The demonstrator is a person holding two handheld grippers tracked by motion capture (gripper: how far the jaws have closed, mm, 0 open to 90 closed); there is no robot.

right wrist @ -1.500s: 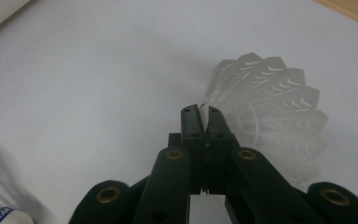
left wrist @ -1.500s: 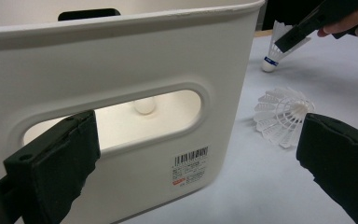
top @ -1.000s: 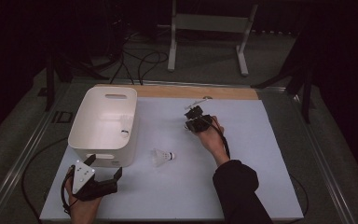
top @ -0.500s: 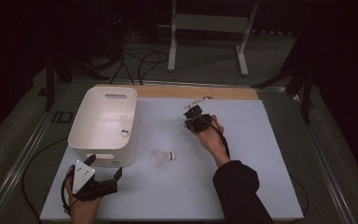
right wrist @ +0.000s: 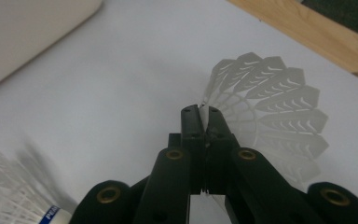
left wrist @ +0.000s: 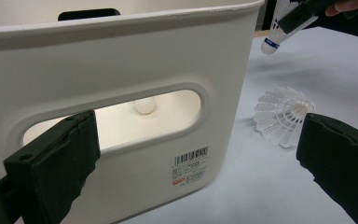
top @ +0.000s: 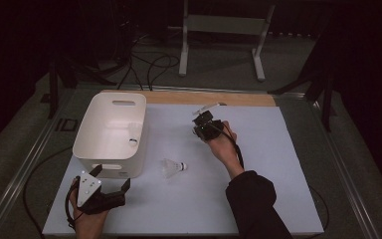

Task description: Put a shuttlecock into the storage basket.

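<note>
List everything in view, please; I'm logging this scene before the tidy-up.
bin: one, white, left part of the table
held shuttlecock: one, white, clamped by its skirt, raised over the table's far part
loose shuttlecock: one, white, lying on the table right of the bin
shuttlecock in the bin: one, white, by its right wall
table: one, pale top
wooden strip: one, tan, table's far edge
stand: one, grey, floor behind
cables: several, dark, floor behind
left gripper: black, fingers open, at the bin's near side
right gripper: black, fingers shut on the held shuttlecock
</note>
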